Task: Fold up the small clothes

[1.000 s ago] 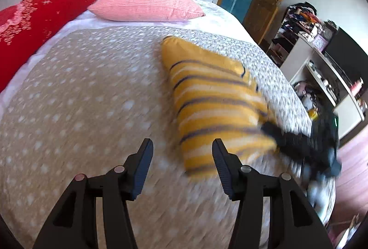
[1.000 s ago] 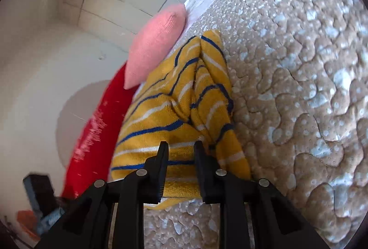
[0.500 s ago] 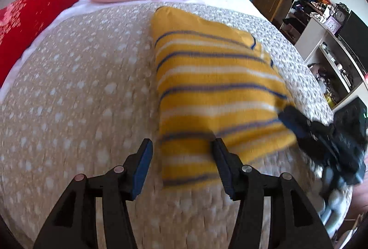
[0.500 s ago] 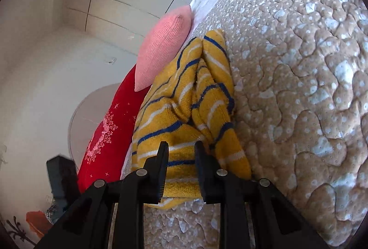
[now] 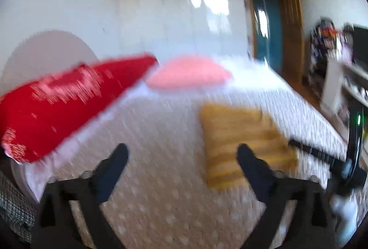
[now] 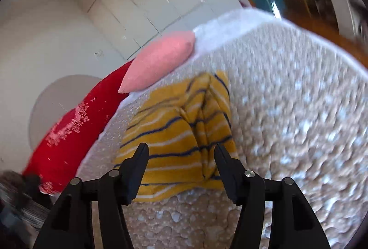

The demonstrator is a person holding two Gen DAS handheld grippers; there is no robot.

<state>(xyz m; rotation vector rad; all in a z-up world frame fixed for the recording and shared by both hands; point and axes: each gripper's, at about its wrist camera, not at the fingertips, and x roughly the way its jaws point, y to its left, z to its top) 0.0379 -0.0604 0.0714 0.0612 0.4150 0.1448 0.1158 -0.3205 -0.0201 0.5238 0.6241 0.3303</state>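
A folded yellow garment with dark blue and white stripes (image 6: pixel 181 136) lies on the beige quilted bedspread (image 6: pixel 299 111). It also shows, blurred, in the left wrist view (image 5: pixel 239 141). My right gripper (image 6: pixel 181 152) is open and empty, just short of the garment's near edge. My left gripper (image 5: pixel 181 157) is open and empty, above the bedspread to the left of the garment. The right gripper's body (image 5: pixel 326 157) shows at the garment's right edge in the left wrist view.
A pink pillow (image 5: pixel 188 74) and a red cushion (image 5: pixel 62 106) lie at the head of the bed. A wooden door (image 5: pixel 273 26) and cluttered white shelves (image 5: pixel 340 78) stand to the right. The bed's edge drops off on the right.
My right gripper has opened and let go of the garment, which now lies flat. My left gripper has pulled back and tilted up, opening wider.
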